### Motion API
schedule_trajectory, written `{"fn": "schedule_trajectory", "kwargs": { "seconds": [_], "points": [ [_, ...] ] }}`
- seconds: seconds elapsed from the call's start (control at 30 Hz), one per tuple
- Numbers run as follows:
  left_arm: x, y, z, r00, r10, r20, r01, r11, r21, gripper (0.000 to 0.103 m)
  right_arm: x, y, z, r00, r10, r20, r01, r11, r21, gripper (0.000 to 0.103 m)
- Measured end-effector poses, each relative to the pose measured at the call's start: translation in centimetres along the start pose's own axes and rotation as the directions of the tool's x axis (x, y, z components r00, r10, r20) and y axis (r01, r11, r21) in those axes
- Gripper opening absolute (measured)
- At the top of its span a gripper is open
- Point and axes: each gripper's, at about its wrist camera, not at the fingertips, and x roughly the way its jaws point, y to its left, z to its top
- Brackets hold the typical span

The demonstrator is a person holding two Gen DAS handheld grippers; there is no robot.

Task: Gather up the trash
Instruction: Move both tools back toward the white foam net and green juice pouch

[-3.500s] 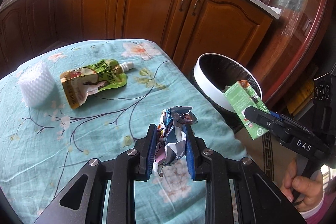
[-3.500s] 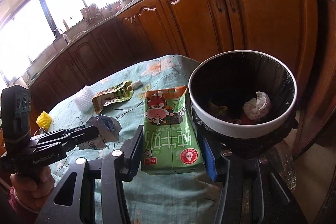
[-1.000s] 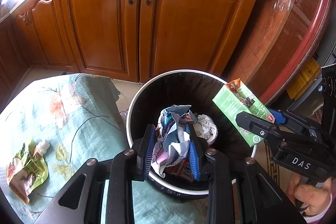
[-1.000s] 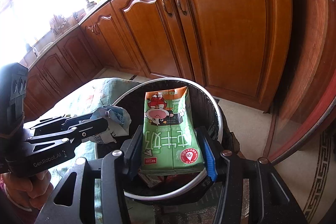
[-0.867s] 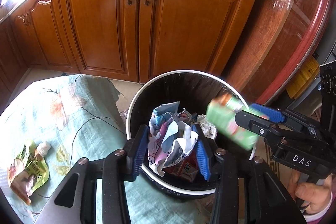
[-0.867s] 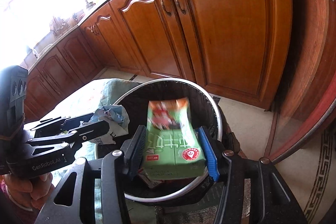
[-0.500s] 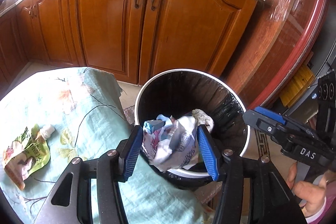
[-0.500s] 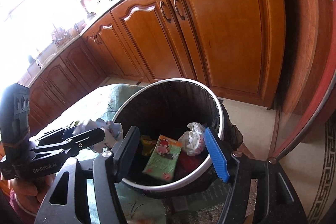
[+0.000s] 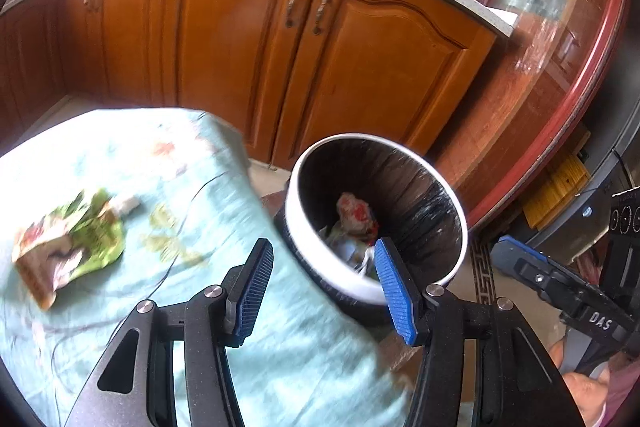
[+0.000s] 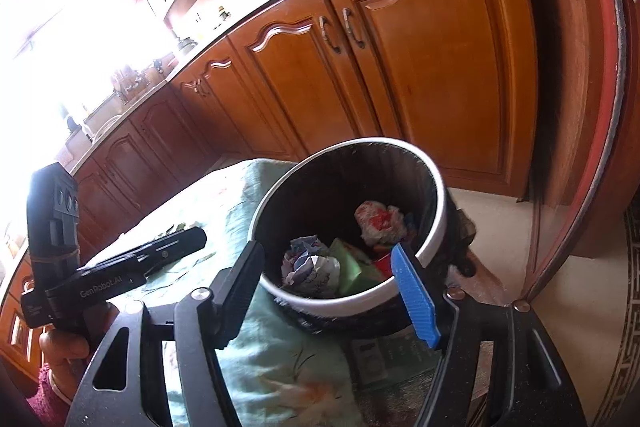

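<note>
Right wrist view: we see both tongs, left (image 9: 322, 287) and right (image 10: 332, 291), spread empty beside the bin (image 10: 434, 227) holding a carton (image 10: 350, 267).

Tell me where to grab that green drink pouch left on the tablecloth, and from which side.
The green pouch lies flat, so probably come from above with the open left gripper and pinch across its crumpled green middle. The white spout end looks too small and blurred to trust.
</note>
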Motion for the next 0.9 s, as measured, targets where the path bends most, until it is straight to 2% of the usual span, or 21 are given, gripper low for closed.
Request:
{"fn": "schedule_trajectory", "kwargs": {
  "seconds": [0.07, 0.37, 0.63, 0.9],
  "points": [
    [-1.2, 1.5, -1.6, 1.0, 0.013, -0.001, -0.013, 0.999, -0.035, 0.053, 0.0, 1.0, -0.8, 1.0, 0.018, -0.005, -0.018, 1.0, -0.01, 0.079],
    [-7.8, 8.7, -7.4, 0.993, 0.12, 0.006, -0.117, 0.974, -0.192, 0.053, 3.6, 7.4, -4.0, 0.983, 0.141, -0.114, -0.148, 0.987, -0.055, 0.079],
    [-13.2, 13.5, -9.7, 0.975, 0.219, 0.025, -0.202, 0.935, -0.292, 0.053, 6.9, 12.9, -5.9, 0.958, 0.208, -0.198, -0.228, 0.97, -0.082, 0.079],
    [-15.8, 16.9, -10.0, 0.957, 0.29, 0.028, -0.263, 0.9, -0.348, 0.053, 9.8, 16.1, -6.1, 0.942, 0.227, -0.249, -0.256, 0.962, -0.094, 0.079]
  ]
}}
